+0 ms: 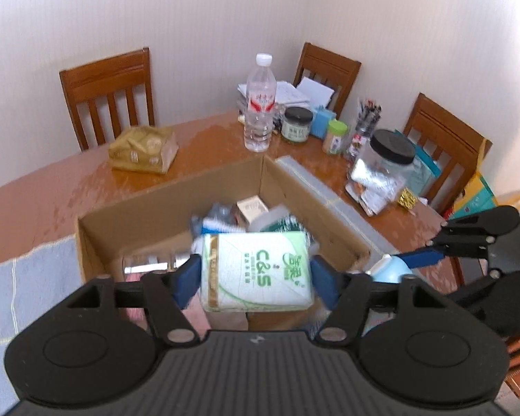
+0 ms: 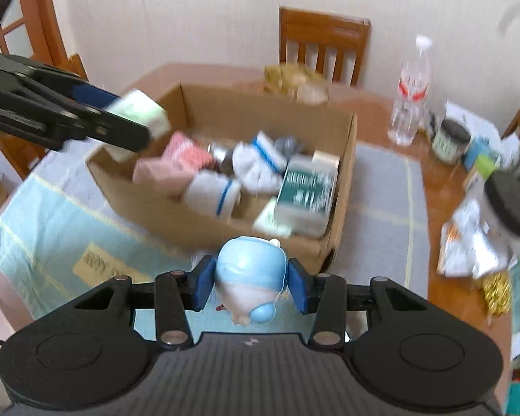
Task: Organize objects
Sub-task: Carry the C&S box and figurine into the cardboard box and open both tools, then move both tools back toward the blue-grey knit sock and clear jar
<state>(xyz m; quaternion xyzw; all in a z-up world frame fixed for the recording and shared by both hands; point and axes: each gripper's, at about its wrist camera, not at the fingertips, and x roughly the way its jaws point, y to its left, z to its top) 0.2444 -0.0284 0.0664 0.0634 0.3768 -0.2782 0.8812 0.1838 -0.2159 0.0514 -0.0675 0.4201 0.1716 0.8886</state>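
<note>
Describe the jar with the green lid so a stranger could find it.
Start at the wooden table, behind the cardboard box. Right of the tall water bottle stand two small jars; the green-lidded jar is the slimmer, beige one, its neighbour black-lidded.

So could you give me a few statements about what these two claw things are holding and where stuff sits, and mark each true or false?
1. The left gripper holds a green and white tissue pack. True.
2. The right gripper is empty. False: it is shut on a light blue toy.
3. The cardboard box already has items inside. True.
4. The water bottle lies inside the box. False: it stands upright on the table, beyond the box.
</note>
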